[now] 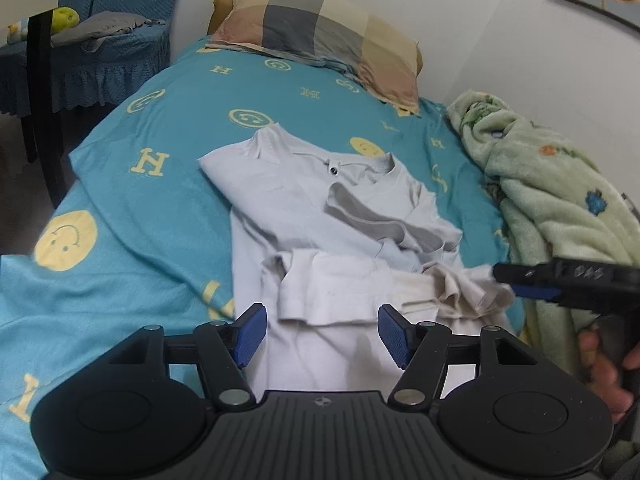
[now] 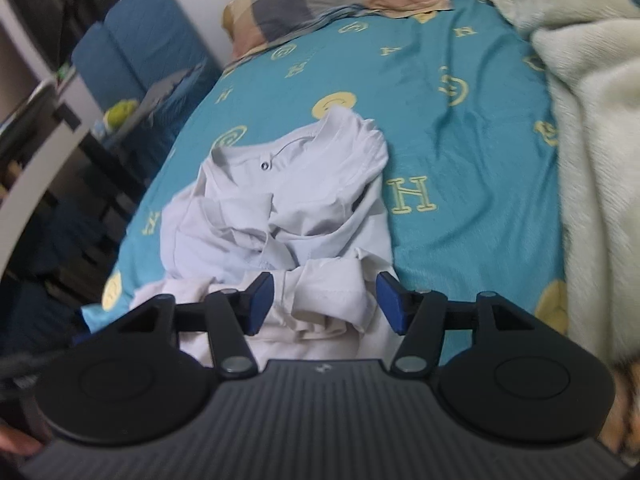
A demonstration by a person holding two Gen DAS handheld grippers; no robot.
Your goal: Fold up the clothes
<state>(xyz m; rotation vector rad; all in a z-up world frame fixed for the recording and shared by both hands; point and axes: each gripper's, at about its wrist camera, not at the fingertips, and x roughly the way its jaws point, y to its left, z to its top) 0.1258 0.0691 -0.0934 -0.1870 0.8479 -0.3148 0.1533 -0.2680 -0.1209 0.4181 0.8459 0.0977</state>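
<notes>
Between both spread grippers (image 1: 322,334) (image 2: 325,304): crumpled shirt (image 1: 320,216)

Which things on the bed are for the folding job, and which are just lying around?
For the job: pale shirt, left gripper, right gripper.

Just lying about: checked pillow, green fleece blanket, smiley bedsheet, blue chair.
</notes>
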